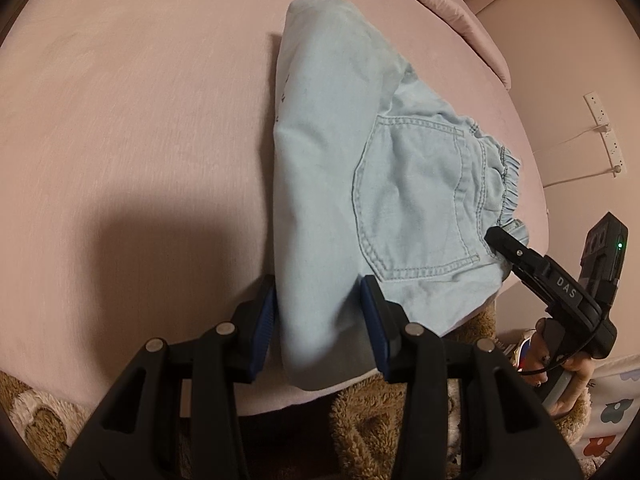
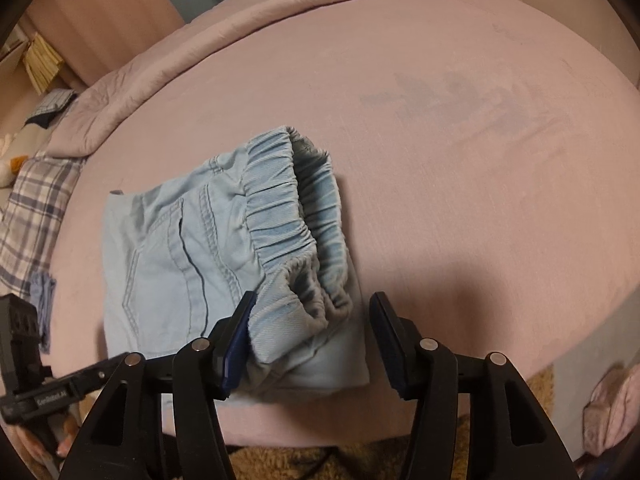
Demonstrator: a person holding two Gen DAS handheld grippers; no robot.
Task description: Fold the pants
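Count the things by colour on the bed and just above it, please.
Light blue: 1, the pants.
Black: 2, the left gripper and the right gripper.
Pink: 1, the bed sheet.
Total: 4.

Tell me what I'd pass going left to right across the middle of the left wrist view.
Bare pink bed sheet → folded light-blue pants → their back pocket → elastic waistband → wall sockets with a cable.
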